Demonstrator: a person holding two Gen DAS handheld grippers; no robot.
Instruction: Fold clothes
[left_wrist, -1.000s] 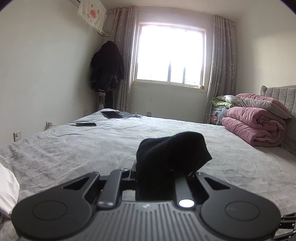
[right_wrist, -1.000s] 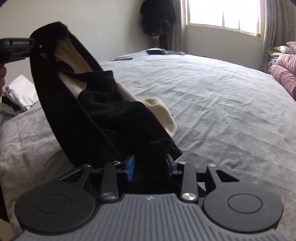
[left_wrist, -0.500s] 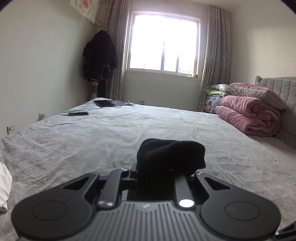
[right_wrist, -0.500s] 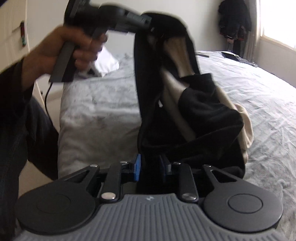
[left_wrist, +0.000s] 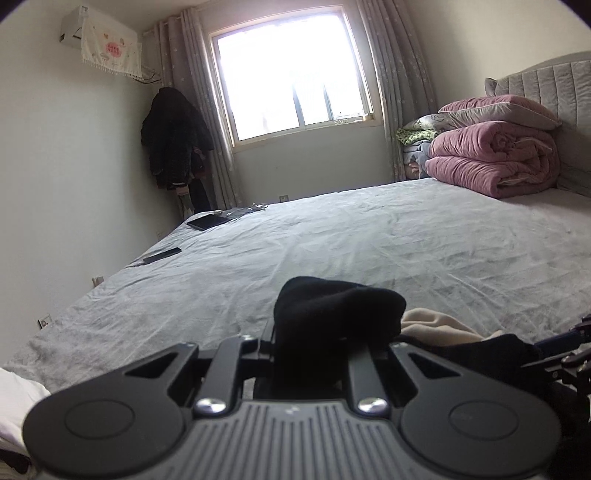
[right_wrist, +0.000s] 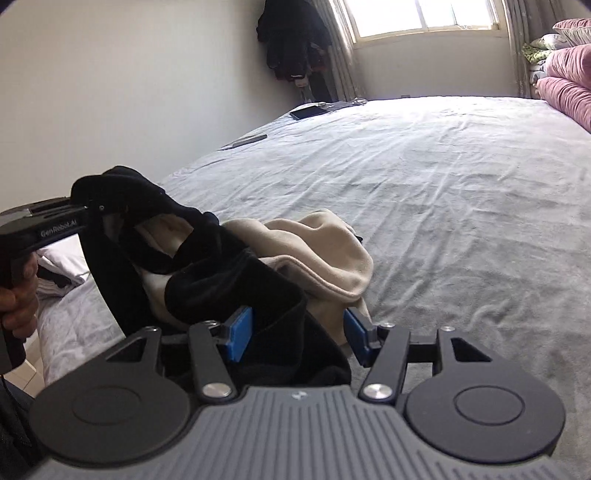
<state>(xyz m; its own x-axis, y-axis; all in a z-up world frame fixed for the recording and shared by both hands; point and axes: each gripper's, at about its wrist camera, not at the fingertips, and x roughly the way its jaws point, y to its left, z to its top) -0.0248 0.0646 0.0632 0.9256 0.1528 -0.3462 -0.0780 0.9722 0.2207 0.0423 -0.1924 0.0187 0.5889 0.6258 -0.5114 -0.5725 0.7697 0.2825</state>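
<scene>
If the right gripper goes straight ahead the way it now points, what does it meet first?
The right gripper is open, with black cloth already between its blue pads. Going straight on, it would probably push into the beige fabric heaped just ahead, then the grey bed. Depth is uncertain.

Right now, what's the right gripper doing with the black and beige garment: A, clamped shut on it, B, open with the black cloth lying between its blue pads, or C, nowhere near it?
B: the right gripper stands open, its blue pads apart, with the black and beige garment lying loose between them.
</scene>
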